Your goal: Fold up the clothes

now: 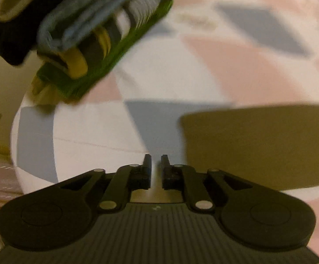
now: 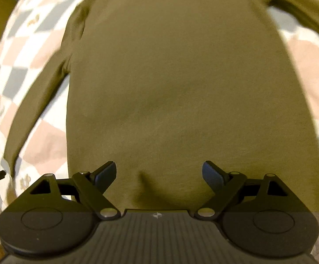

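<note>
My work surface is a big bed cover with pink, grey and white squares (image 2: pixel 49 138), and it fills the space behind everything in both views. It looks soft and flat.

The biggest thing on it is the olive-green long-sleeved top (image 2: pixel 177 83). I see it lying spread out on the checked cover, right in front of my right camera. Its body is flat, with only a small crease near the bottom edge. One sleeve (image 2: pixel 36 114) runs down along the left side, and the other reaches off toward the top right. In my left view only a corner of the same top (image 1: pixel 258 145) shows, on the right side.

Next in size is a green basket packed with folded clothes (image 1: pixel 97 33). It sits at the top left of my left view and looks blurry. A black cloth lies over one end of it. A thin strip of it also shows at the left edge of my right view.

My right claw (image 2: pixel 159 173) hangs just over the bottom edge of the top, with its jaws spread wide and nothing in them.

My left claw (image 1: pixel 156 161) is over the bare cover, beside the top. Its jaws are nearly together, with a thin gap, and hold nothing.
</note>
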